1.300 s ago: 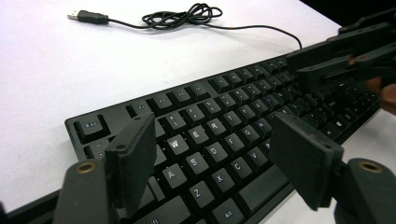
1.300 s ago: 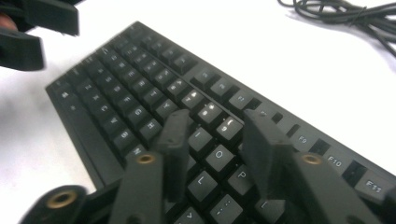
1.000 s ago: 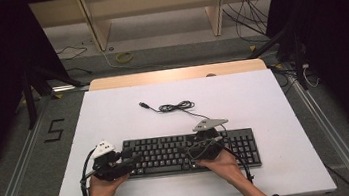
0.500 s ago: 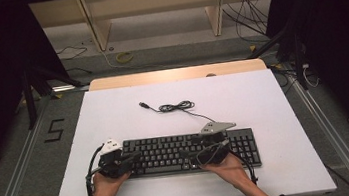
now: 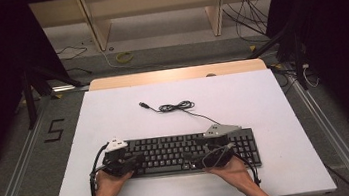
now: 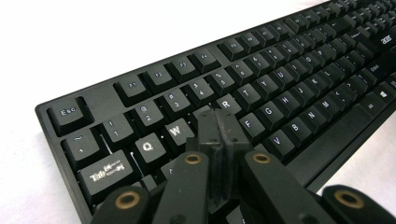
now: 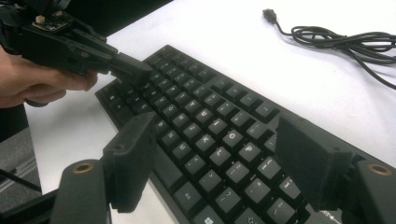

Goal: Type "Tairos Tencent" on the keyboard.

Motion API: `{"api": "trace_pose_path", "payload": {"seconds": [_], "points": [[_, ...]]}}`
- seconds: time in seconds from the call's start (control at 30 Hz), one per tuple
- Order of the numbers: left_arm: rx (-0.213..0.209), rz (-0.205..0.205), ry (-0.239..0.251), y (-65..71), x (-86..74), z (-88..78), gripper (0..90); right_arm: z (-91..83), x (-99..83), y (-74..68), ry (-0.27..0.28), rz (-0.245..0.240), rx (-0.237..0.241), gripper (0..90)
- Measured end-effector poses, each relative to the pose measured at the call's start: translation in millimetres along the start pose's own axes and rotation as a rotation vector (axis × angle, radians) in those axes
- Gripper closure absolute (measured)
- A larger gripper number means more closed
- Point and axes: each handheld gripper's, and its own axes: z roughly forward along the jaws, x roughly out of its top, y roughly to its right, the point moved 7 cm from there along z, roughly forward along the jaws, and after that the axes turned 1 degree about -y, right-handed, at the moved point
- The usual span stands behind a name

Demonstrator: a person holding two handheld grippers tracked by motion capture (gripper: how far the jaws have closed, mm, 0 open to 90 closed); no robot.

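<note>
Pressing keys on the keyboard (image 5: 189, 151) near the table's front edge; left gripper (image 6: 219, 122) clamped closed, jaws just closed, nothing between; right gripper (image 7: 212, 158) spread wide, jaws just opened; a downward tap is likely called for next.

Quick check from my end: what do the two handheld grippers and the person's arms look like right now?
Both are black. The left gripper has flat ribbed jaws on links with brass-coloured pivots; the right gripper has blocky black pads. Each carries a grey three-cornered plate and trails a black cable. Forearms are bare, dark sleeves at the bottom edge.
</note>
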Motion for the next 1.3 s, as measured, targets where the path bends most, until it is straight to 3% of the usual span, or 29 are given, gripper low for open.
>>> {"api": "trace_pose_path", "payload": {"seconds": [0.87,1.1,1.3], "points": [[0.012,0.009,-0.046,-0.1,-4.5,4.9,89.2,-5.2,-5.2,-3.4,-0.005,-0.003,0.005,30.2],[0.02,0.009,-0.01,0.6,0.4,-1.7,86.7,-4.9,-4.4,-4.0,0.0,-0.005,0.007,30.1],[-0.003,-0.002,0.03,3.1,4.4,-10.4,80.5,-4.4,-3.7,-4.8,0.003,-0.006,0.006,30.0]]}}
